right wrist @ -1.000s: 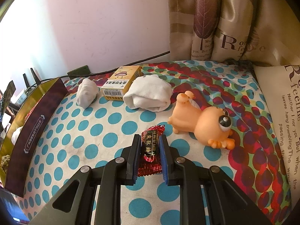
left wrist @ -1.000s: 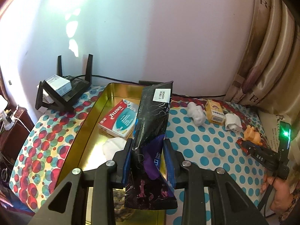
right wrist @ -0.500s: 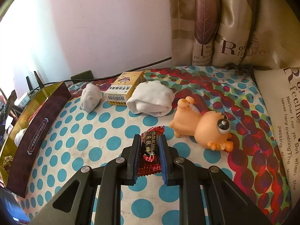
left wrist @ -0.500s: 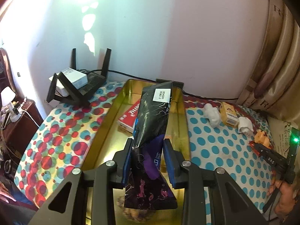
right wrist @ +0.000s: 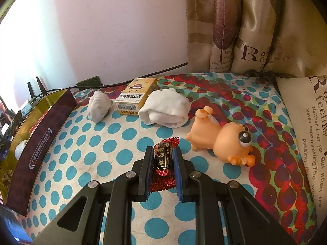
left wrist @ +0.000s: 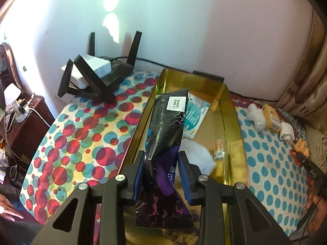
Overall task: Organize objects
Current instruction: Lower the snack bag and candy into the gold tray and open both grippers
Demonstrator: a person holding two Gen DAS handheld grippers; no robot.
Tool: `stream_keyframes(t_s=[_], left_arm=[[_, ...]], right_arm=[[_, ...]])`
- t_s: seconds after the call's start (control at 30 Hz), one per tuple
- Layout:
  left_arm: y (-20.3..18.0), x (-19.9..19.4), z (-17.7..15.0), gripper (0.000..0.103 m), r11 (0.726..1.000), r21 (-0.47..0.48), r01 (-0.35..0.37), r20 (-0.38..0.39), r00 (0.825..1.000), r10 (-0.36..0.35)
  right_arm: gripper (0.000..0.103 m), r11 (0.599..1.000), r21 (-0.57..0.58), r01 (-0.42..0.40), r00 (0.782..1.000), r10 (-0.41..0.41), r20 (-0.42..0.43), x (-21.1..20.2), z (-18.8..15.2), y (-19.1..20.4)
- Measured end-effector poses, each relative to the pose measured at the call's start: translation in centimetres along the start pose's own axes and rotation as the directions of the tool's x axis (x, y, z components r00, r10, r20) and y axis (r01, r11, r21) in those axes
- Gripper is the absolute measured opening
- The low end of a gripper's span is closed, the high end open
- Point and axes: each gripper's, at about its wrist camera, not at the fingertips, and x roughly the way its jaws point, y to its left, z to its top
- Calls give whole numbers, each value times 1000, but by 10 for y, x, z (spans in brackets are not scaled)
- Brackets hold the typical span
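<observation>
My left gripper (left wrist: 161,170) is pinching a black pouch (left wrist: 163,143) upright, holding it over the gold tray (left wrist: 233,110) — pads are pressing both sides. In the tray a teal box (left wrist: 196,116), a white wad (left wrist: 196,159) and a small bottle (left wrist: 218,153) are lying. My right gripper (right wrist: 162,169) is clamping a red candy (right wrist: 163,163) just above the dotted cloth (right wrist: 114,147). An orange toy (right wrist: 222,140) is lying near it on its right; a rolled sock (right wrist: 165,108), a yellow box (right wrist: 136,97) and a second sock (right wrist: 99,106) are sitting farther back, beside the tray.
</observation>
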Motion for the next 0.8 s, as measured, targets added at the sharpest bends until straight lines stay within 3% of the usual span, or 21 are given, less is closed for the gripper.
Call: stream_keyframes(t_s=[0.13,0.3,0.43,0.63,0.8], left_arm=[[2,13,0,35,1000,10,0,-55,998,1],[4,15,-2,46,1000,-11,3,-92,996,-4],[-2,-4,-7,57,1000,-8,-16,-22,1000,16],[-6,-33,-15,59,1000,8,-30,73,997,30],[8,-46,-22,60,999,-49,-18,85,996,22]], right_arm=[[18,1000,1,-10,1000,10,12,-5,5,5],[18,999,-8,-39,999,39,32,-17,12,19],[18,997,-20,-75,996,76,43,-26,17,36],[18,985,-45,-167,985,169,36,-38,22,73],[18,954,-80,-288,958,288,-9,-47,21,120]])
